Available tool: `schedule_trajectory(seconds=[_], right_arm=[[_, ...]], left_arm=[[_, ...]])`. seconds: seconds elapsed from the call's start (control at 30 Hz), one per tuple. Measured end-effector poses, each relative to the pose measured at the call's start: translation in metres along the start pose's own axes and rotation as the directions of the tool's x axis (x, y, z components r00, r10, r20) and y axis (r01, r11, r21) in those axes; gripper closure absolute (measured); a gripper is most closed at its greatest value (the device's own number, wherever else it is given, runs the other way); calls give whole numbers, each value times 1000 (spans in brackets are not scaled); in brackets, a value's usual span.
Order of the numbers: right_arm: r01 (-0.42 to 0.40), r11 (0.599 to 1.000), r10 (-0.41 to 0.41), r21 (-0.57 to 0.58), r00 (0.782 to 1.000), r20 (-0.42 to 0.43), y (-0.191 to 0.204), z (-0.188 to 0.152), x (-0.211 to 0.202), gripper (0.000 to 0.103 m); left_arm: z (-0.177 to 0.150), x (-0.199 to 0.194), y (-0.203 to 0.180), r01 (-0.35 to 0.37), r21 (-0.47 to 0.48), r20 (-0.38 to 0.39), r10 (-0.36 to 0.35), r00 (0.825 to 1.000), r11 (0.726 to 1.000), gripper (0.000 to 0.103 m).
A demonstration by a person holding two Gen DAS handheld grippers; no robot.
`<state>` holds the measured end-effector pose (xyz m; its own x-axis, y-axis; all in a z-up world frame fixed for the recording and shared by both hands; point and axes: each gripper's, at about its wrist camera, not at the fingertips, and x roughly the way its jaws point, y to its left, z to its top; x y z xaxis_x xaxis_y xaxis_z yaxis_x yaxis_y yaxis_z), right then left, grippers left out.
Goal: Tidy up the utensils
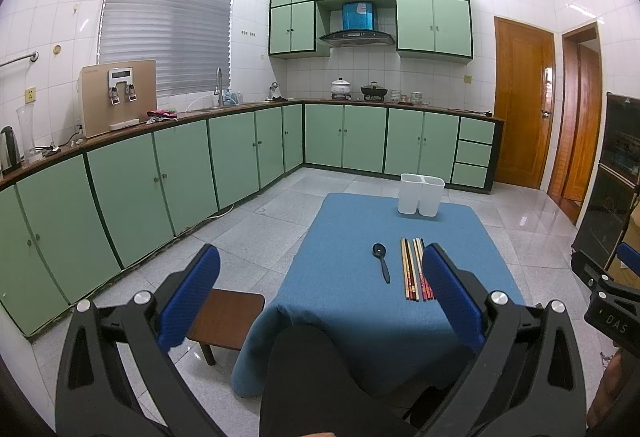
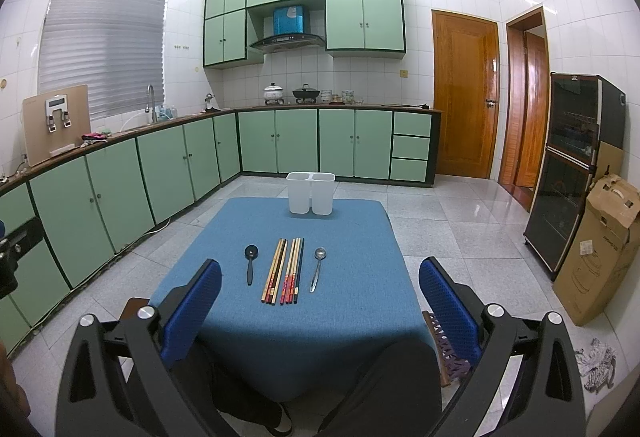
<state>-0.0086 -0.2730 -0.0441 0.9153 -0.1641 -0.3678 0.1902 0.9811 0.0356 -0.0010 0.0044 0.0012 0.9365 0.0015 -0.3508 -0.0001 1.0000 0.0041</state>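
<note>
In right view only, metal spoon [image 2: 318,269]

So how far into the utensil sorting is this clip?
Nothing looks done yet. The black spoon, chopsticks and metal spoon all lie on the blue cloth; nothing sticks up out of the white two-compartment holder. Left gripper and right gripper are open and carry nothing. Every utensil is left to move.
</note>
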Motion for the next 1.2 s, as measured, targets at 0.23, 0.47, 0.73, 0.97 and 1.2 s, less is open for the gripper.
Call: schedule_trajectory(seconds=[0.23,0.47,0.73,0.97,1.2], right_arm=[[-1,1000,1,1,1000,0,0,0,0,6],[-1,1000,1,0,1000,0,0,0,0,6],[-1,1000,1,1,1000,1,0,0,0,6],[-1,1000,1,2,1000,1,0,-1,0,6],[-1,1000,1,1,1000,1,0,-1,0,6]], left_arm=[[0,0,1,-4,0,3,4,1000,1000,5],[0,0,1,-4,-1,3,4,1000,1000,5],[0,0,1,-4,-1,3,4,1000,1000,5],[0,0,1,-4,0,3,4,1000,1000,5],[-1,2,0,-3,0,3,3,1000,1000,5]])
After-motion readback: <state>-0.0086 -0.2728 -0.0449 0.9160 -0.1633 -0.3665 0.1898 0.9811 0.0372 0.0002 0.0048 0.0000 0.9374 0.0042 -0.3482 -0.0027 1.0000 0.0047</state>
